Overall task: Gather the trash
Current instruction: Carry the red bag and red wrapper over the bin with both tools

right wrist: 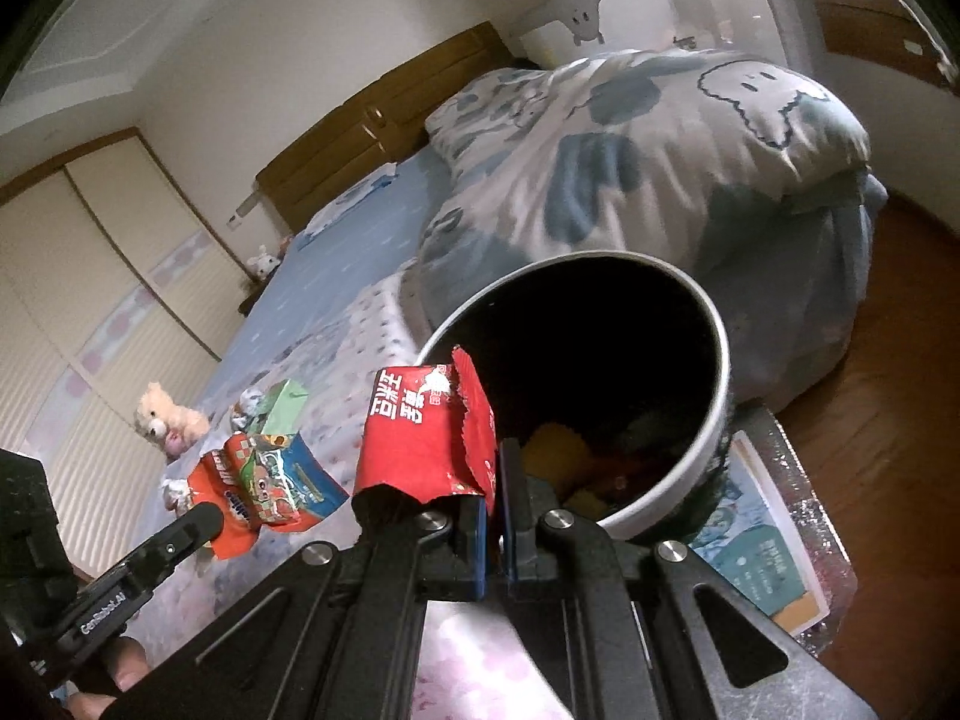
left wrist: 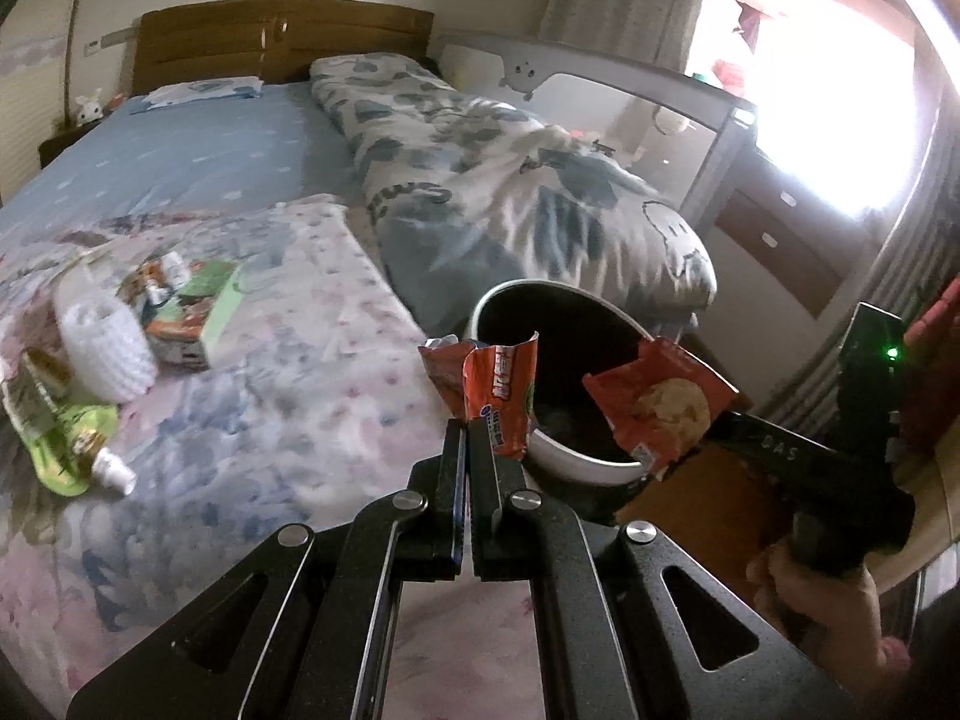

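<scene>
1. Clamped tight, the left gripper [left wrist: 467,429] pinches an orange snack wrapper [left wrist: 501,399] by its lower edge, so the crumpled bulk hangs forward just beside the bin [left wrist: 555,453] rim.
2. Over on the right, the right gripper [right wrist: 493,474] grips a red wrapper [right wrist: 420,432] at the bin's mouth, ready, I'd judge, to drop in.
3. That white bin sits by the bed [left wrist: 288,360] edge, tipped toward both hands in these views — handy for tossing.
4. More litter waits on the bed: a carton [left wrist: 192,312], a green pouch [left wrist: 57,450].
</scene>
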Demonstrator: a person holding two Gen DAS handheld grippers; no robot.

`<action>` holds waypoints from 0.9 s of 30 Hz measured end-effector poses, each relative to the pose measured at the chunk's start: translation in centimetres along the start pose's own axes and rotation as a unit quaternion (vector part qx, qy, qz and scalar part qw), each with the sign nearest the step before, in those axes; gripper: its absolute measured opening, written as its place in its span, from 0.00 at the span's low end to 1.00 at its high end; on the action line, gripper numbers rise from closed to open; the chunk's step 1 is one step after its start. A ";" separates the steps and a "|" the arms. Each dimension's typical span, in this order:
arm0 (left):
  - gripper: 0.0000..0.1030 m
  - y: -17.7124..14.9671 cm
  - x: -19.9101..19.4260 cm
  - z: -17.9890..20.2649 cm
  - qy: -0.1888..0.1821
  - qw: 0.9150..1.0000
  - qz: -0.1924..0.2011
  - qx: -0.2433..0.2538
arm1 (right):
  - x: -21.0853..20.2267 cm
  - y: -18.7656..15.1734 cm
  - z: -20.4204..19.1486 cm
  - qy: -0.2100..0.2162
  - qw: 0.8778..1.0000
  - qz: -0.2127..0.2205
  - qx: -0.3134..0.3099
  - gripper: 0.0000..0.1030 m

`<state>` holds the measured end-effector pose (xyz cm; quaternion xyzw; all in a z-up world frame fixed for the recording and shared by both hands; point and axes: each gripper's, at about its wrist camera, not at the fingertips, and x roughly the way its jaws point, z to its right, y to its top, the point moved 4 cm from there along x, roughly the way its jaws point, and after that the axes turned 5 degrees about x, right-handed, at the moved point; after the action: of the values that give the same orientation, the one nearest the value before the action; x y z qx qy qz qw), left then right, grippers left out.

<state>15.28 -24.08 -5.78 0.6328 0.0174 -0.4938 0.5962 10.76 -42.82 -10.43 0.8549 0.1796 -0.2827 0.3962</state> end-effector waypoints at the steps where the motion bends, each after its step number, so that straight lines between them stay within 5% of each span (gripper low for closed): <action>1: 0.00 0.1 0.2 0.2 -0.001 1.000 0.000 0.002 | 0.0 0.2 0.3 -0.002 1.000 0.000 0.001 0.03; 27: 0.01 2.7 6.2 4.6 -0.021 0.999 -0.035 0.028 | 2.4 3.8 4.3 -0.051 0.998 -0.030 0.001 0.08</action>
<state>17.35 -31.88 -6.89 0.6378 0.0127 -0.5277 0.5609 13.15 -48.35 -12.07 0.8341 0.1843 -0.3382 0.3949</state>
